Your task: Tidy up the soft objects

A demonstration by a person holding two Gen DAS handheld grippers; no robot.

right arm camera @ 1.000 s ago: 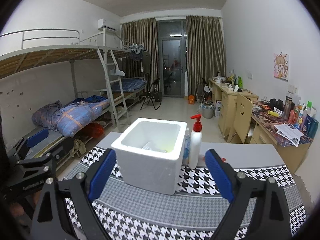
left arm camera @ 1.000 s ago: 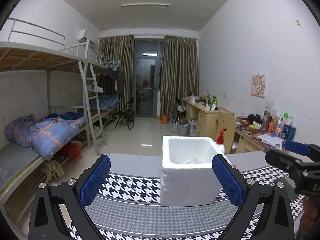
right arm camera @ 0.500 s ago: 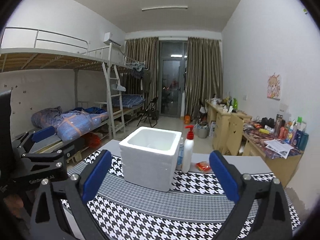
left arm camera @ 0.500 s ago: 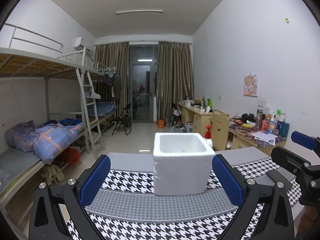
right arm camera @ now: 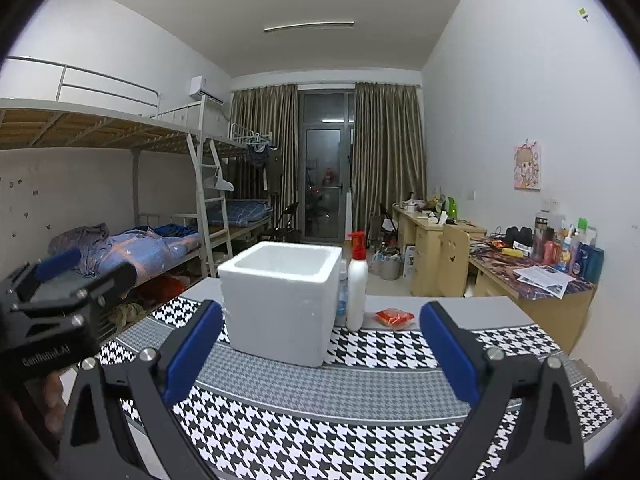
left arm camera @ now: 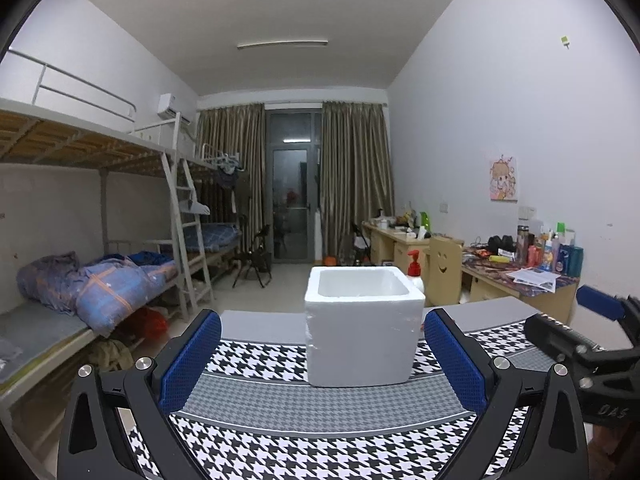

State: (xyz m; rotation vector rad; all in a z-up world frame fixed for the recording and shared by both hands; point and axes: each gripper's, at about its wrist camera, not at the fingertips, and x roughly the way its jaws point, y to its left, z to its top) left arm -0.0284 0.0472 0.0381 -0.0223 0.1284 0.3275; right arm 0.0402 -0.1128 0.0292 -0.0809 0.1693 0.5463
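On the houndstooth surface, the foam box sits dead ahead of both wide-open, empty claws, left claw and right claw; orange packet lies nearer the right one.

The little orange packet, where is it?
In the right wrist view, the orange packet lies on the grey table, just right of the white pump bottle, which stands beside the white foam box.

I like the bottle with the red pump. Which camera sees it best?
The right wrist view: the whole pump bottle stands in sight beside the white foam box. The left wrist view shows only its red top behind the box.
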